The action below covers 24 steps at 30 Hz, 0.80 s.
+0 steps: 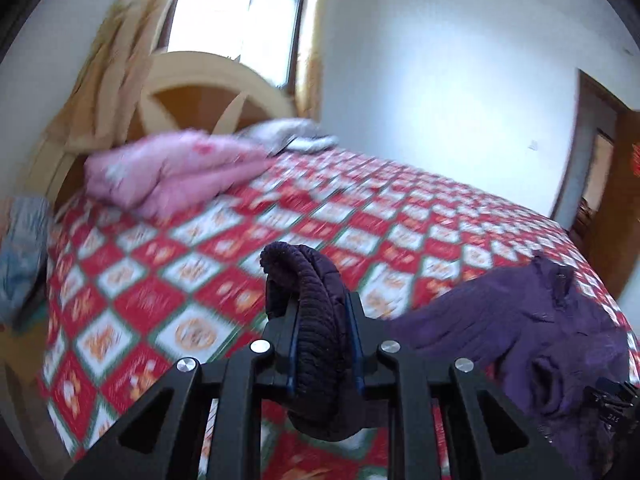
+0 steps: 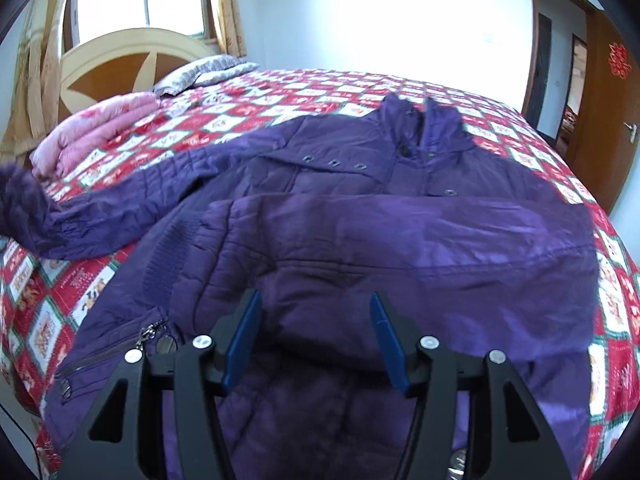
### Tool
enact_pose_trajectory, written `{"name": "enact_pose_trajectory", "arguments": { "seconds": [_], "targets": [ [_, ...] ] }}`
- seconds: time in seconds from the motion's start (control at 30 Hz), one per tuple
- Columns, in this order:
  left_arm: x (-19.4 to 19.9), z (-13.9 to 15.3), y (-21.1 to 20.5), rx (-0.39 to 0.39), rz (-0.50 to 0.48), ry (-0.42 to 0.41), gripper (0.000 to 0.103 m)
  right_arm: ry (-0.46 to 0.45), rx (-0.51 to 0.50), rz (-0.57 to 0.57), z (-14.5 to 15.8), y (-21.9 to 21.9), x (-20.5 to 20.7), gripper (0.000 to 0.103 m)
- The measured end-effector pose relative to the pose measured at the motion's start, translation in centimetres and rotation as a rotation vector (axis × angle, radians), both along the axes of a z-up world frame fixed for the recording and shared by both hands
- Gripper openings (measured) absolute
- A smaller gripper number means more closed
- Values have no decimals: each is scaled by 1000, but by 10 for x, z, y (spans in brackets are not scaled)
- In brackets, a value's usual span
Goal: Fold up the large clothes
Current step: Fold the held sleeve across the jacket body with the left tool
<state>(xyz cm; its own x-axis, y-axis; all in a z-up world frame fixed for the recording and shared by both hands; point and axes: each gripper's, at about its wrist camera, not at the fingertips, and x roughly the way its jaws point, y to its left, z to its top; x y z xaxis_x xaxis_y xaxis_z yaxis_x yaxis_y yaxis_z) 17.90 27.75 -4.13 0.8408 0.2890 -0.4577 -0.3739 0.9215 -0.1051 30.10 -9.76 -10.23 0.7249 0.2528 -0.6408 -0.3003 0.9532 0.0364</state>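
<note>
A large purple padded jacket lies front-up across the bed, collar toward the far side. Its right sleeve is folded across the body. Its left sleeve stretches out to the left, and the ribbed cuff is lifted at the frame's left edge. My left gripper is shut on that ribbed cuff and holds it above the bedspread. The jacket body shows at the right of the left wrist view. My right gripper is open and empty, just above the jacket's lower front.
The bed has a red and white checked bedspread. A folded pink quilt and a grey pillow lie at the headboard. A window is behind. An open wooden door stands at the right.
</note>
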Motion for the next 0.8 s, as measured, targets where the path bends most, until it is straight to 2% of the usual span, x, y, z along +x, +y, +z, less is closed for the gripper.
{"name": "enact_pose_trajectory", "arguments": {
  "seconds": [0.1, 0.2, 0.3, 0.4, 0.6, 0.7, 0.8],
  "targets": [
    [13, 39, -44, 46, -115, -52, 19, -2, 13, -28, 4, -17, -8, 60],
    [29, 66, -91, 82, -238, -86, 18, -2, 23, -58, 5, -35, -15, 60],
    [51, 82, -148, 112, -375, -99, 14, -1, 50, -101, 6, -59, -26, 59],
    [69, 87, -210, 148, -511, -113, 13, -6, 77, -154, 9, -85, -38, 59],
    [86, 54, -329, 173, -767, -56, 13, -21, 109, -258, 12, -136, -60, 60],
    [80, 28, -382, 194, -868, -16, 13, -6, 131, -314, 7, -158, -65, 60],
    [78, 0, -419, 236, -919, 25, 13, 21, 149, -349, -3, -175, -68, 60]
  ]
}}
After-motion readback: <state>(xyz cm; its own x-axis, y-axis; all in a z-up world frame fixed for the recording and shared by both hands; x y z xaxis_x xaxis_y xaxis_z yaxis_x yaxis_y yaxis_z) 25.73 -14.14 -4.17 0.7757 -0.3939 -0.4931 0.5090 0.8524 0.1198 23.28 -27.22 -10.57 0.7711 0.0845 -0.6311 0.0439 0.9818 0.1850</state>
